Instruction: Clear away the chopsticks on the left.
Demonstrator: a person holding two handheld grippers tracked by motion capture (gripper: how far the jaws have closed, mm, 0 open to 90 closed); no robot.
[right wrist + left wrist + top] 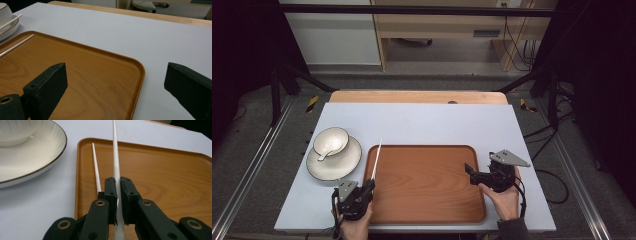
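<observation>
My left gripper (371,184) (117,181) is shut on a white chopstick (377,157) (115,152) near its thick end. The stick points away over the left edge of the wooden tray (427,182) (162,170). A second white chopstick (95,165) (17,45) lies on the tray just left of the held one. My right gripper (470,174) (115,75) stands open at the tray's right edge, nothing between its jaws, over the tray's rim (136,82).
A white plate (347,162) (37,157) with a dark rim sits left of the tray, carrying a white bowl (332,137) (15,132) and a white spoon (329,151). Bare table (422,125) lies beyond the tray.
</observation>
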